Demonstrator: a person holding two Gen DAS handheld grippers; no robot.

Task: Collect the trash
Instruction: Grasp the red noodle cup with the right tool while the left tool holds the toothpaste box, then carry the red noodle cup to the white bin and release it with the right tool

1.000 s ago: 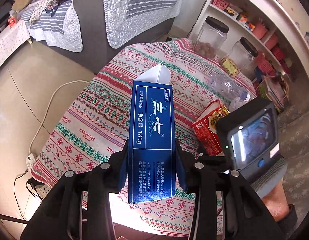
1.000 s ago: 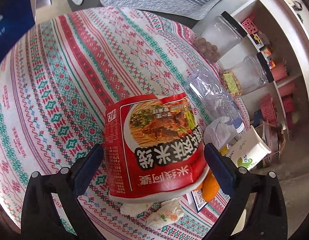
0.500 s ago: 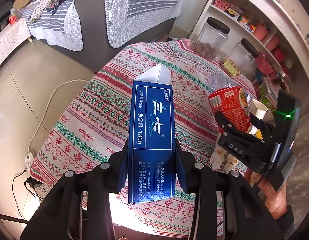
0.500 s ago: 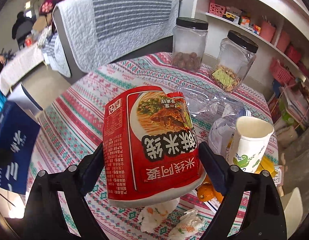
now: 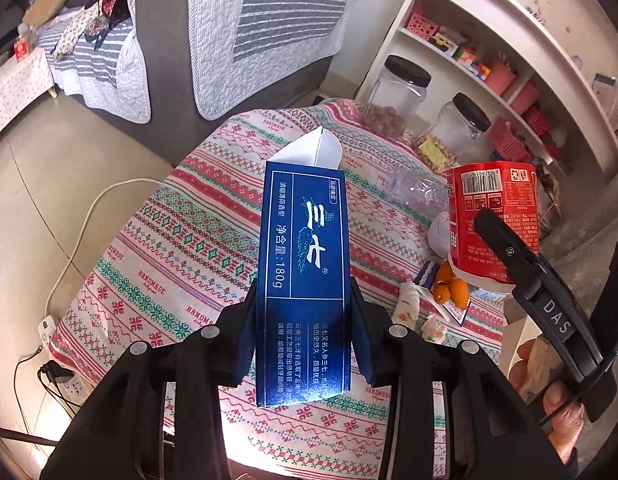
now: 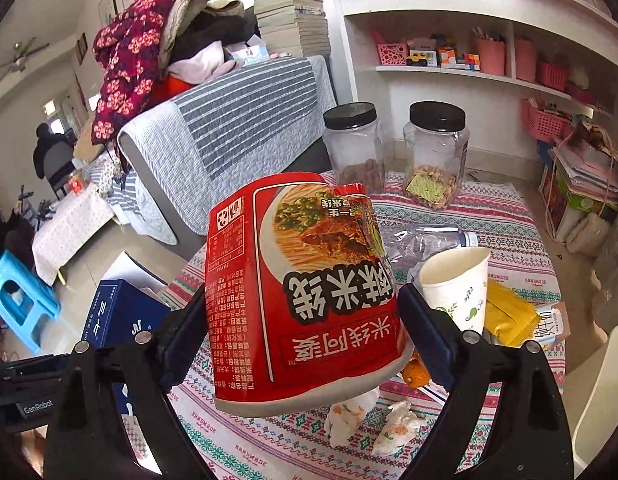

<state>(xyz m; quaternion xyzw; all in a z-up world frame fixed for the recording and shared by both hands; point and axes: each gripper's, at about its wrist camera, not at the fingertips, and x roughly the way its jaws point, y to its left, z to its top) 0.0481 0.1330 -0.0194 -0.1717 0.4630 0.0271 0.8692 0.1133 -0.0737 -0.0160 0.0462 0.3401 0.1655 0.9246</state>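
Left gripper (image 5: 305, 332) clamped on blue carton (image 5: 303, 280), pads pressed on both long sides, carton upright between the fingers with white end flap open at the far end. Held above the patterned bench (image 5: 197, 248), clear of the cloth.

Right gripper (image 6: 301, 336) closed on red noodle cup (image 6: 305, 300), wide jaws pressed on both sides, print upside down, white rim nearest the camera, crumpled torn end farthest. Cup off the bench, tilted a little left. Jaws narrowed slightly onto the cup within the last second, then steady.

Just right of right gripper: white paper cup (image 6: 457, 288) standing upright, yellow wrapper (image 6: 509, 316) beside it. Under the noodle cup: two crumpled tissues (image 6: 393, 428) and an orange piece of peel (image 6: 415, 374) on the bench. Beyond the cup: crushed clear bottle (image 6: 425, 244) lying flat, then two black-lidded jars (image 6: 435, 156) at the far edge.

From left wrist view, right gripper with noodle cup seen to the right of the carton, a hand (image 5: 553, 388) on its handle. Blue carton visible lower left in right wrist view
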